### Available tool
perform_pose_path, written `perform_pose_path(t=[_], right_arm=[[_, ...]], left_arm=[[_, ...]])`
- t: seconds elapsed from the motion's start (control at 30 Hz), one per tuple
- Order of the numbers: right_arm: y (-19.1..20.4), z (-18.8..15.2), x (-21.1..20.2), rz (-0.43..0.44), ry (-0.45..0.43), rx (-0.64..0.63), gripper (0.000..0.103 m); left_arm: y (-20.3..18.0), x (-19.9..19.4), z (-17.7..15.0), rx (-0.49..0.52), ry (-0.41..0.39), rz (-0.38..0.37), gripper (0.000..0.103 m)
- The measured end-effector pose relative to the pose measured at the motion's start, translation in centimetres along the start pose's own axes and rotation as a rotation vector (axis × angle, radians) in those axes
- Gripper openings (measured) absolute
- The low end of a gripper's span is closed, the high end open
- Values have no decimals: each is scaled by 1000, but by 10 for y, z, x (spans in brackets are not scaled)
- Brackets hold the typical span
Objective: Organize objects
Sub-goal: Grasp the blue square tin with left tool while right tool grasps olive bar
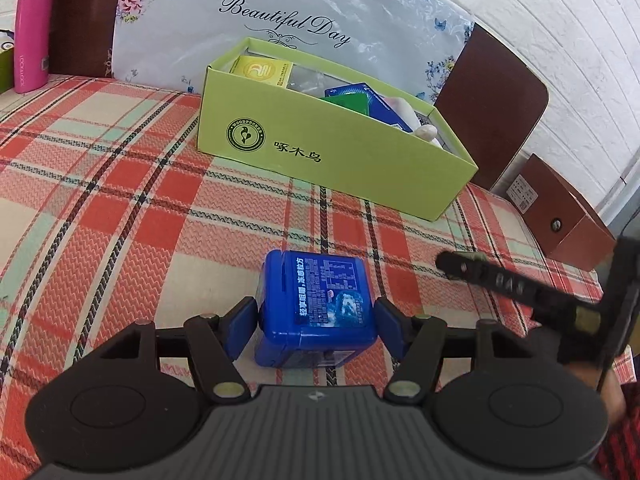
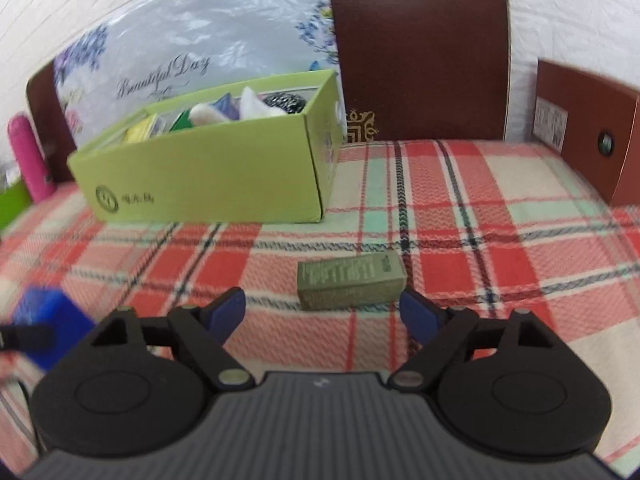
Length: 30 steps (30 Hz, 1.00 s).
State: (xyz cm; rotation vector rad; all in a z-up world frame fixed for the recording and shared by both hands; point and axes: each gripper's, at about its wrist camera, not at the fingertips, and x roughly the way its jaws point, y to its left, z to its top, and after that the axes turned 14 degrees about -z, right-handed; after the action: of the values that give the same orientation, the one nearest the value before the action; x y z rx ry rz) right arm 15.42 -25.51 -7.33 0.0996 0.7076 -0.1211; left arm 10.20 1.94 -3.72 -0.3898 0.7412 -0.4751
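The blue tub [image 1: 318,306], at 6 o'clock from the green box [image 1: 332,152], sits clamped in the left gripper [image 1: 316,320] and could twist loose, while the right gripper [image 2: 322,314], jaws apart, may nudge the olive box [image 2: 351,283] askew.

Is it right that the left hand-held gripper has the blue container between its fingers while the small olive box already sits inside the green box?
Not quite. The olive box still lies on the plaid cloth, outside the green box, as the right wrist view shows. The blue container is indeed between the left hand-held gripper fingers.
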Motion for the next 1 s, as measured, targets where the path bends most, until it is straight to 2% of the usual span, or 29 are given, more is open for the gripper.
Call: perform_pose_path(t=[0.1,0.2,0.27,0.3,0.33,0.47,0.77,0.87,1.0], right_arm=[[7,5,9,7,-4,36,83],[16,5,18,33,-18,9,66],[22,2,20,24,-34,-46,42],[25,-1,19,10,-48,-76,36],[25,-4,16,5,-57,-98,23],[18,-19,-3,50,-62,-127,22],[6,-81,-84,118,-45,-200,22],[11,-93,-98,104,-57,-224,25],[16,-93,-102,95,-64,-232,31]], left_arm=[[-2,0,-1,2,2,6,66],[-2,-1,-2,5,4,4,66],[0,-1,-3,-4,5,0,67],[0,-1,-3,-8,6,-2,67],[0,0,-3,-10,9,1,67],[-1,3,-5,0,22,14,67],[-16,3,-14,69,56,-15,67],[-23,6,-17,83,55,1,67],[-25,5,-18,74,56,10,67]])
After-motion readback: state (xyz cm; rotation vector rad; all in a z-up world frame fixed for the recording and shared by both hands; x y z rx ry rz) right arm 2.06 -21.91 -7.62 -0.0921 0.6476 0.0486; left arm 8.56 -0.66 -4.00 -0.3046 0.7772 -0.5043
